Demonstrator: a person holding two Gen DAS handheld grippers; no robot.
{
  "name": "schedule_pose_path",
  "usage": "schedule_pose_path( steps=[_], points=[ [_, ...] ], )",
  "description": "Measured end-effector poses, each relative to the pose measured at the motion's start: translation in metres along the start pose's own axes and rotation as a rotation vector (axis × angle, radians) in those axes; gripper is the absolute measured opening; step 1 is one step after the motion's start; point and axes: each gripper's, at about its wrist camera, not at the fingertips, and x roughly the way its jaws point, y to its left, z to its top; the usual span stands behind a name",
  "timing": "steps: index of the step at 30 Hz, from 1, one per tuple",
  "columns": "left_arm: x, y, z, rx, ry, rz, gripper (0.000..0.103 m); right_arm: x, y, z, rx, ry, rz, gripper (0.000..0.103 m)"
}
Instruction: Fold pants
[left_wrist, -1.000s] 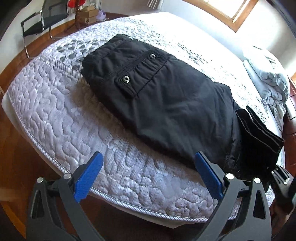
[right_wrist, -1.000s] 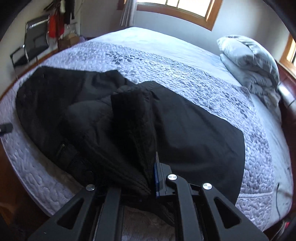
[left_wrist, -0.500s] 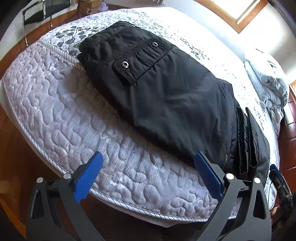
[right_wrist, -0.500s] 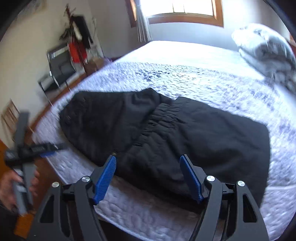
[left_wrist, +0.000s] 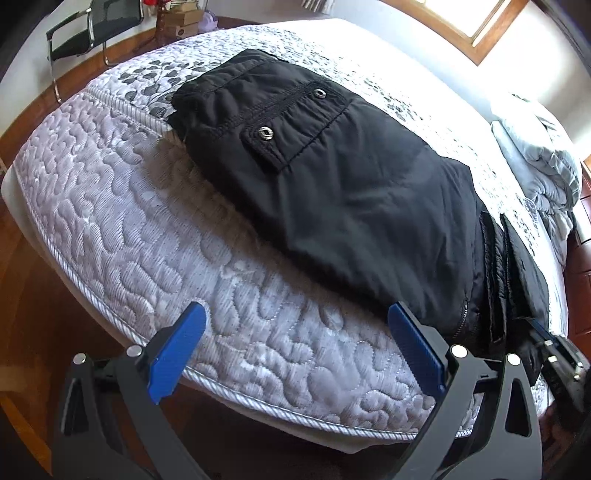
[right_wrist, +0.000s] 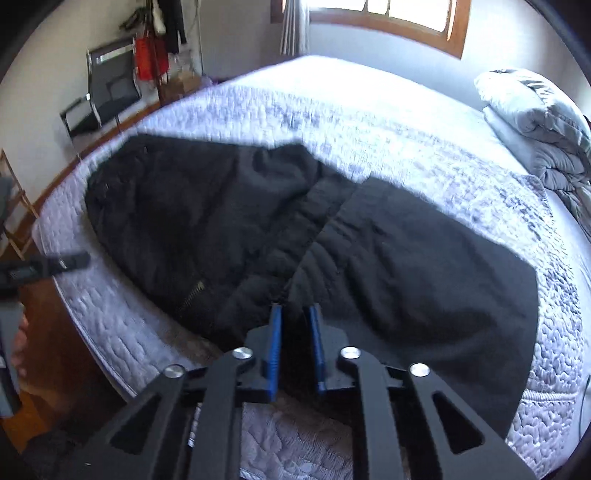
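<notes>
Big bed w/ grey-white quilted mattress cover (left_wrist: 122, 221) fills both views; folded grey duvet (right_wrist: 539, 122) sits well beyond the right hand-held gripper, far right, near the window wall. Black chair (right_wrist: 107, 99) is far off to its upper left.

Black padded fabric pants (left_wrist: 332, 184) lie across the near part of the bed, just ahead of both tools. From the left wrist view they look doubled over: a snap-flap pocket (left_wrist: 291, 125) faces up, far-left of the left hand-held gripper, and stacked hem/waist edges (left_wrist: 495, 280) sit just past its right finger. From the right wrist view the pants spread wide, w/ a ridge of bunched fabric running straight away from the tool.

Left hand-held gripper (left_wrist: 295, 347): blue pads wide apart, nothing btwn them, hovering over bare mattress edge, pants just beside its right pad.

Right hand-held gripper (right_wrist: 295, 339): pads drawn nearly together, closing, at the near edge of the pants. Dark fabric shows in the narrow gap, so it looks pinched on the pants edge, though blur and black-on-black make that a probable read, not a sure one.

Step, as I judge it: mid-fold, right side re-gripping the near edge for another fold or a tidy-up.

Next move prob. needs: firm pinch through all layers, lift enough to clear the ridge, carry across w/o dragging lower layers; left tool should grab or pin the other corner so the stack stays square.
</notes>
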Motion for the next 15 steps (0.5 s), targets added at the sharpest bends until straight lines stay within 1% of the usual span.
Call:
schedule_pose_path(
  steps=[3, 5, 7, 8, 11, 15],
  points=[
    [0.001, 0.004, 0.000, -0.016, 0.000, -0.003, 0.099, -0.028, 0.004, 0.012, -0.006, -0.084, 0.034, 0.007],
    [0.003, 0.005, 0.000, -0.025, 0.002, -0.006, 0.099, -0.035, 0.012, 0.020, -0.044, -0.093, 0.055, 0.007],
    [0.004, 0.005, 0.001, -0.034, 0.004, -0.011, 0.099, -0.034, 0.021, 0.024, -0.072, -0.086, 0.076, 0.007],
    [0.004, 0.005, 0.001, -0.036, 0.005, -0.014, 0.099, -0.030, 0.025, 0.023, -0.081, -0.078, 0.085, 0.007],
    [0.004, 0.005, 0.001, -0.036, 0.005, -0.015, 0.099, -0.002, 0.034, 0.018, -0.100, -0.014, 0.091, 0.007],
    [0.003, 0.005, 0.001, -0.031, 0.005, -0.005, 0.099, 0.034, 0.032, 0.003, -0.061, 0.068, 0.117, 0.007]
  ],
)
